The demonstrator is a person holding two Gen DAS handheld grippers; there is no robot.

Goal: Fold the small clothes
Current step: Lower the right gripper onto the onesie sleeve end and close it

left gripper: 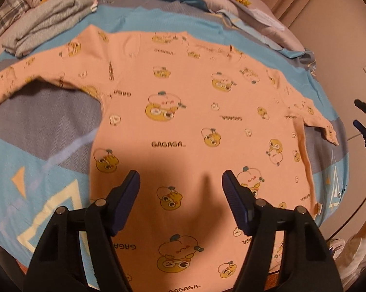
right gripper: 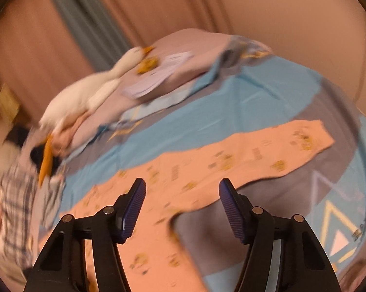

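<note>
We read one word only, "GAGAGA", printed in dark capitals many times across the peach shirt (left gripper: 183, 121) among its yellow cartoon figures; some prints stand upright, others upside down or sideways. Small dark lettering sits at the edge of the blue patterned bedcover (right gripper: 360, 228), too blurred for us to read. The white papers (left gripper: 265, 17) on the pillow show print we cannot make out.

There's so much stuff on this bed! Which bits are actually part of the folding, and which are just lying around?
Part of the job:
pink printed top
left gripper
right gripper

Just lying around:
grey folded clothes
white plush goose
papers
</note>
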